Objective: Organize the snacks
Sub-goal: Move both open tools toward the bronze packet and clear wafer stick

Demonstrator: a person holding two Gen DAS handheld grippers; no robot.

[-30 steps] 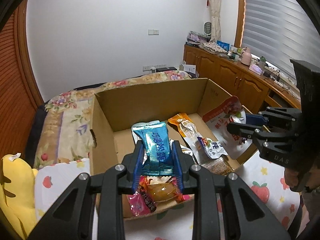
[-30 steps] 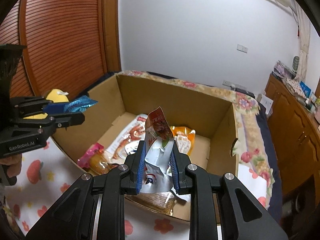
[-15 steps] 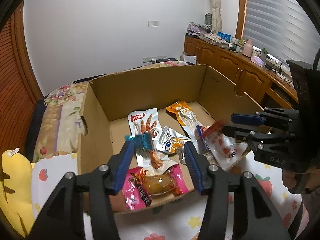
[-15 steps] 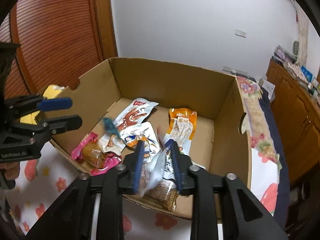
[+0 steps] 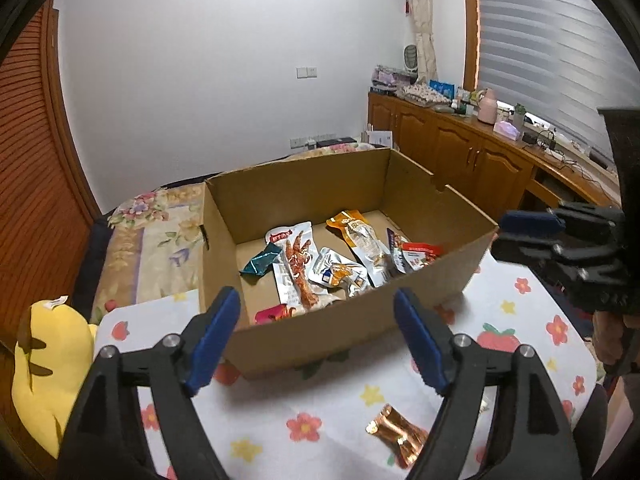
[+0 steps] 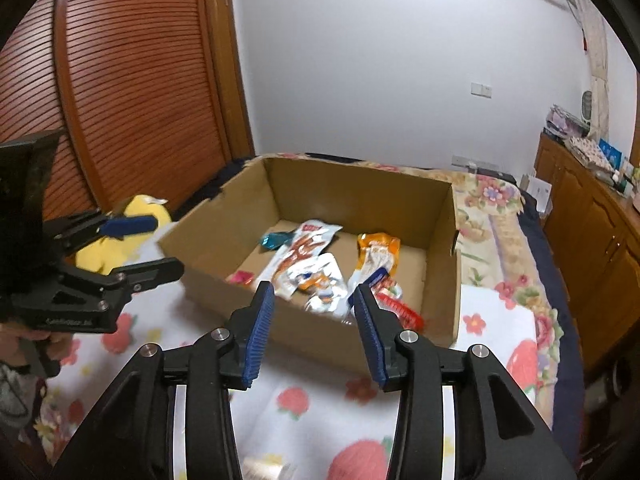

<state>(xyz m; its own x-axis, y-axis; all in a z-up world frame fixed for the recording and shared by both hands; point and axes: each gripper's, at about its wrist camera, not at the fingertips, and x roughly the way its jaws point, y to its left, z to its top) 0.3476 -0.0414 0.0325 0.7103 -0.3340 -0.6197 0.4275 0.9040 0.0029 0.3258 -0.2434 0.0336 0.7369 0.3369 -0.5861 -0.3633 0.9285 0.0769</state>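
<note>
An open cardboard box (image 5: 320,332) (image 6: 360,192) stands on a flower-print cloth and holds several snack packets. Among them are a teal packet (image 5: 260,261) (image 6: 276,240) at the left and a red-and-white packet (image 5: 416,256) (image 6: 396,304) at the right. My left gripper (image 5: 316,300) hangs in front of the box's near wall, its jaws wide and still opening, nothing between them. My right gripper (image 6: 314,292) is at the near wall too, jaws partly apart and opening, empty. A copper-coloured wrapper (image 5: 396,432) lies on the cloth in front of the box.
A yellow plush toy (image 5: 48,360) (image 6: 120,236) sits left of the box. The flowered bedspread (image 6: 492,216) runs behind and beside it. Wooden cabinets (image 5: 460,152) with clutter on top line the right wall, and a slatted wooden door (image 6: 140,100) is at the left.
Both grippers let go of their packets, the teal one and the red-and-white one, which now lie in the box. Both jaws opened and both grippers drew back from the box.
</note>
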